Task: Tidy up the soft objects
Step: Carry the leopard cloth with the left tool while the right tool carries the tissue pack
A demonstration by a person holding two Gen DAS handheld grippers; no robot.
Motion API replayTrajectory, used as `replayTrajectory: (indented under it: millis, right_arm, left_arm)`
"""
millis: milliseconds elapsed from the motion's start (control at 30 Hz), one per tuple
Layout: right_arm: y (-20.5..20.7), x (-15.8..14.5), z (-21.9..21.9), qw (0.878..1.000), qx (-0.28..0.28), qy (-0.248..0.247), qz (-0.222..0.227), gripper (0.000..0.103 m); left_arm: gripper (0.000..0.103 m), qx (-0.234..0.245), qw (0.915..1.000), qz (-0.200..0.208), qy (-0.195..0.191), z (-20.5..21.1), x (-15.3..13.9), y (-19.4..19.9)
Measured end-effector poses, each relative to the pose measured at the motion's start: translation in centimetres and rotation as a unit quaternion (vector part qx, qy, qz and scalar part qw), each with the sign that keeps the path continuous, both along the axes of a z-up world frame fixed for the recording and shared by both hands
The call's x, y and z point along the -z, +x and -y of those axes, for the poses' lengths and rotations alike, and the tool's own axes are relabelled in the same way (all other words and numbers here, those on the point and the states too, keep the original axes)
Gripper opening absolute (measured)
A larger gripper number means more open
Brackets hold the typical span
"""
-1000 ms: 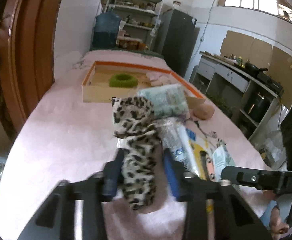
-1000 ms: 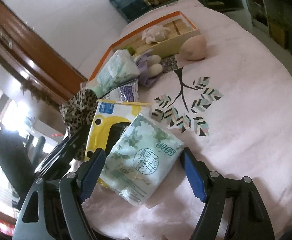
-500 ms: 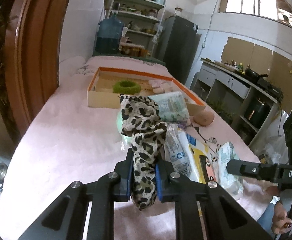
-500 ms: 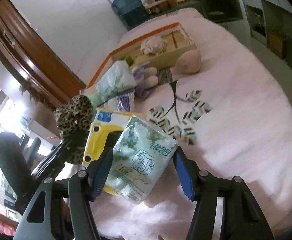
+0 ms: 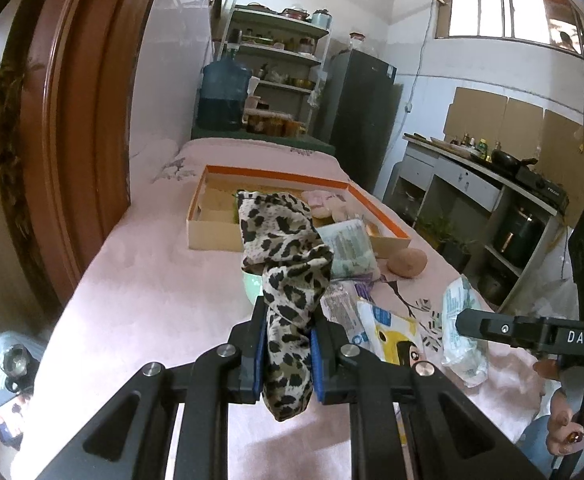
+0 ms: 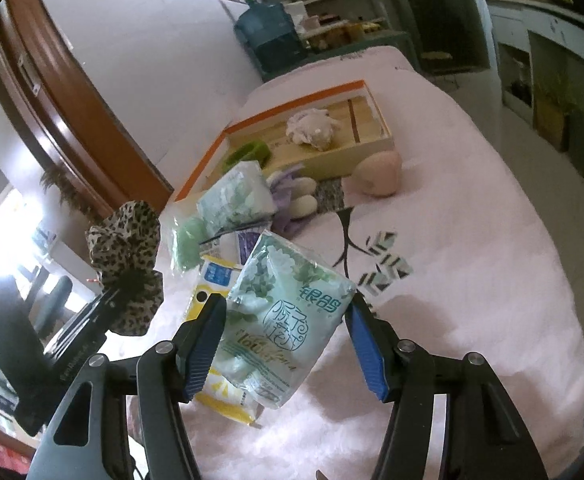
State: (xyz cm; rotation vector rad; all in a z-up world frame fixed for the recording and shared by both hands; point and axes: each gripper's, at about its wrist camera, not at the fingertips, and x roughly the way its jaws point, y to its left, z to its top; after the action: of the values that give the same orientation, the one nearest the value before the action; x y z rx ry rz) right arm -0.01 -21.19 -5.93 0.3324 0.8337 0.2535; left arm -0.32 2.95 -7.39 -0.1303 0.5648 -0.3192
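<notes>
My left gripper [image 5: 290,320] is shut on a leopard-print cloth [image 5: 280,240], which hangs clear of the pink bedspread [image 5: 152,300]. The right wrist view shows the same cloth [image 6: 126,240] at the left, held up. My right gripper [image 6: 286,312] is shut on a pale green tissue pack [image 6: 292,280]; both blue pads press its sides and it is lifted off the pile. In the left wrist view that pack [image 5: 461,332] shows at the right. A wooden box with an orange rim [image 6: 355,156] lies further back, holding a green ring [image 6: 252,152] and a pale fluffy item [image 6: 311,128].
Below the held pack lie a yellow packet [image 6: 212,280], another green tissue pack [image 6: 236,196], and purple and white soft pieces [image 6: 303,200]. A pink rounded soft object [image 6: 379,172] lies in front of the box. A wooden door frame [image 5: 72,120] stands on the left.
Both grippers have closed: the left on the leopard cloth, the right on the tissue pack. Both have risen, lifting their things off the bedspread.
</notes>
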Motion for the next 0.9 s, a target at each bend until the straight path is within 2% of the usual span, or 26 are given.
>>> replayTrajectory:
  millis: [900]
  right_arm:
    - [3.8, -4.8, -0.7, 0.995, -0.029, -0.056, 0.075, 0.063]
  left_arm:
    - [0.018, 0.004, 0.9977, 0.057, 0.036, 2.1, -5.2, 2.8]
